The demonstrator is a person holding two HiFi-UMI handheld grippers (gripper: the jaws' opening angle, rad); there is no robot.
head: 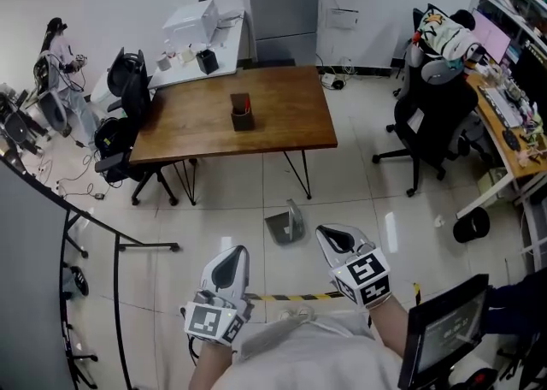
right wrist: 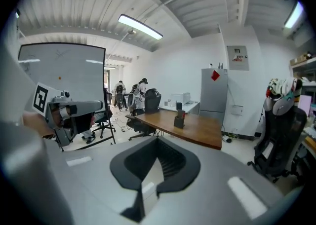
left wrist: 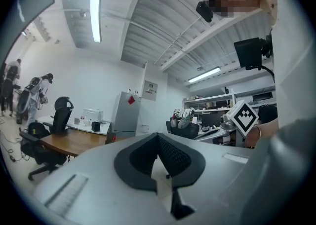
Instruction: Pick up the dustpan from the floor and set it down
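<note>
The grey dustpan (head: pixel 286 224) stands on the tiled floor just in front of the wooden table, its handle pointing up. My left gripper (head: pixel 231 258) hovers near the floor to the dustpan's lower left, apart from it, jaws shut and empty. My right gripper (head: pixel 335 236) is to the dustpan's right, a short gap away, also shut with nothing held. In the left gripper view the left gripper (left wrist: pixel 159 137) points level across the room; in the right gripper view the right gripper (right wrist: pixel 157 141) points toward the table. The dustpan does not show in either gripper view.
A wooden table (head: pixel 282 132) carries a black pen holder (head: pixel 242 113). Black office chairs stand at the right (head: pixel 432 123) and left (head: pixel 128 89). Yellow-black tape (head: pixel 291 297) runs along the floor near my feet. A black round bin (head: pixel 471 224) sits at the right.
</note>
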